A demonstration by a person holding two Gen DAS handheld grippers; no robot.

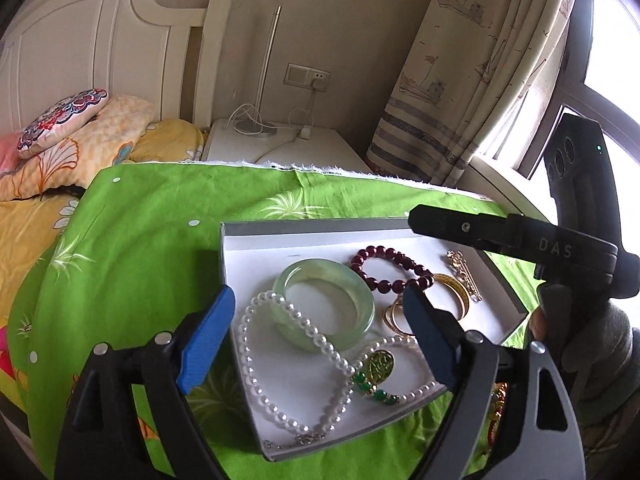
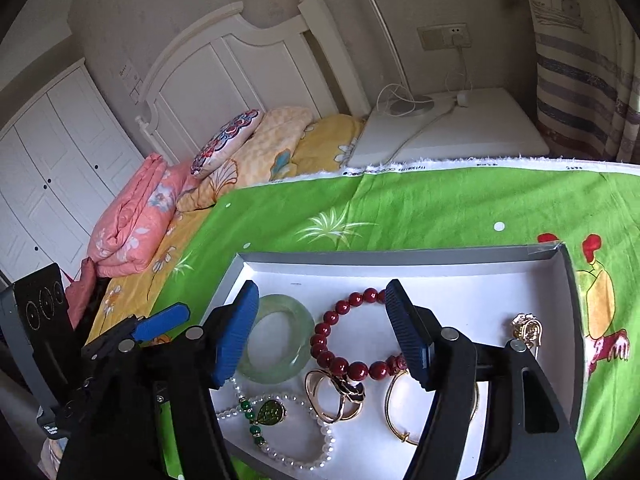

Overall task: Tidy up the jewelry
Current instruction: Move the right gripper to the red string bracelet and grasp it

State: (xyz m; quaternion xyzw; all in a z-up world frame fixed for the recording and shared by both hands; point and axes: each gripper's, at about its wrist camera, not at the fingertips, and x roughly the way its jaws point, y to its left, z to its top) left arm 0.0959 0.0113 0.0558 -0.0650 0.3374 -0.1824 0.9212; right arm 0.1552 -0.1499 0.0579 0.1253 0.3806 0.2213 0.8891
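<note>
My right claw [image 2: 320, 332] hangs released over the white tray [image 2: 400, 258], its fingers straddling the red bead bracelet [image 2: 344, 344], which lies directly beneath, flat, its ring wider than the gap. My left claw [image 1: 320, 340] is also released, above the pearl necklace [image 1: 256, 356] and green bangle [image 1: 324, 304] at the tray's left end. The right is nearer the red beads, I judge. "DAS" reads on the right tool's body.
</note>
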